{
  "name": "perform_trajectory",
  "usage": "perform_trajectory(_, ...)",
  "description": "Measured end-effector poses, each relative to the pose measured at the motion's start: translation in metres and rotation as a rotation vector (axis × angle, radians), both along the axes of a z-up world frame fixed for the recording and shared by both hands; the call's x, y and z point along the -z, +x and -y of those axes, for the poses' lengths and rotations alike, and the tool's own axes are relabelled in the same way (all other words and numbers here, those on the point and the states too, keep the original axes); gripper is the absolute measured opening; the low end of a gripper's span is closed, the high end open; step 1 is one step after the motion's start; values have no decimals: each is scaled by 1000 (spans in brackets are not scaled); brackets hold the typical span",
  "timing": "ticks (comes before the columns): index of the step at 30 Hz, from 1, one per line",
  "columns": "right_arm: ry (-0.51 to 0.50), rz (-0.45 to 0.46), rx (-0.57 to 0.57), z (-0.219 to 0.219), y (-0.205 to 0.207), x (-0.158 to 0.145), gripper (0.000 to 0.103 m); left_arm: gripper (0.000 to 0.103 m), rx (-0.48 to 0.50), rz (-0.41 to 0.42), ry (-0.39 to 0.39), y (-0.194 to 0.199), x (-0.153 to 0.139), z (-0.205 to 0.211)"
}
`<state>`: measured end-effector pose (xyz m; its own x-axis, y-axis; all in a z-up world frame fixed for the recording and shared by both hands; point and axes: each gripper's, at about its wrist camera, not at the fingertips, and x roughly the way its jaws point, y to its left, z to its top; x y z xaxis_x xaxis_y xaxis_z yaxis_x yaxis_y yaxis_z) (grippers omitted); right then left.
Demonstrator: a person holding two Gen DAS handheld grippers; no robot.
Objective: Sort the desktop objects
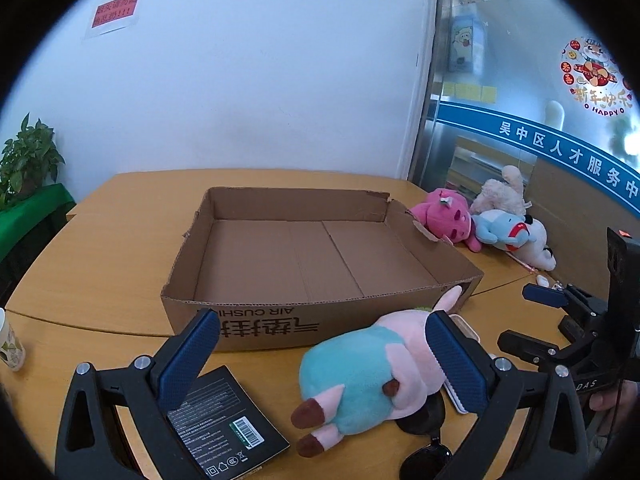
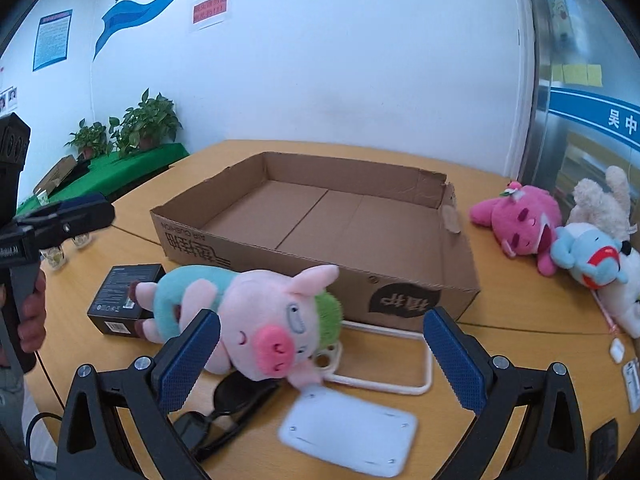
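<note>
A soft pig toy (image 2: 256,316) lies on its side on the wooden surface (image 1: 100,240), just in front of the near wall of an open, shallow cardboard box (image 1: 316,248). The pig is pale pink with a brighter pink snout, a teal body, brown hoof tips and a patch of green fuzz behind its head. Its long axis runs roughly along the box's near wall; in the right wrist view the snout points toward the camera and to the right, the hind legs to the left.

The pig's head rests on a white wire stand (image 2: 384,360), and a pair of black sunglasses (image 2: 228,408) lies partly under its body. A black box with printed labels (image 1: 224,428) sits just beside its hind legs, on the side away from the head.

The left gripper (image 1: 320,364) is low over the surface, its blue-padded fingers (image 1: 188,356) spread wide, one on either side of the pig's body, gripping nothing. The right gripper (image 2: 320,360) is likewise low and spread wide, aimed at the pig's head, with one finger close to the pig's body and nothing held.

Three more soft toys (image 1: 484,224) lie heaped near the far right edge of the surface, beside the box.
</note>
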<state>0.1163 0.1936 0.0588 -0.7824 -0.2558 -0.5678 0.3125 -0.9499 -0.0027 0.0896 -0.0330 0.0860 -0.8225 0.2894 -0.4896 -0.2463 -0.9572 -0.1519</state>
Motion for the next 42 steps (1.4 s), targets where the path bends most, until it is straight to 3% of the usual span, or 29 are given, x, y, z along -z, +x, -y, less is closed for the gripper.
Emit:
perform_trajectory(11, -46, 48, 33, -8, 1, 12, 103, 103, 60, 75, 70, -4, 15, -6)
perform_trajectory(35, -33, 79, 19, 0, -8, 24, 103, 103, 123, 148, 65, -16, 37, -19)
perform_trajectory(42, -32, 105, 1, -5, -24, 33, 103, 103, 148, 243, 92, -33, 57, -24)
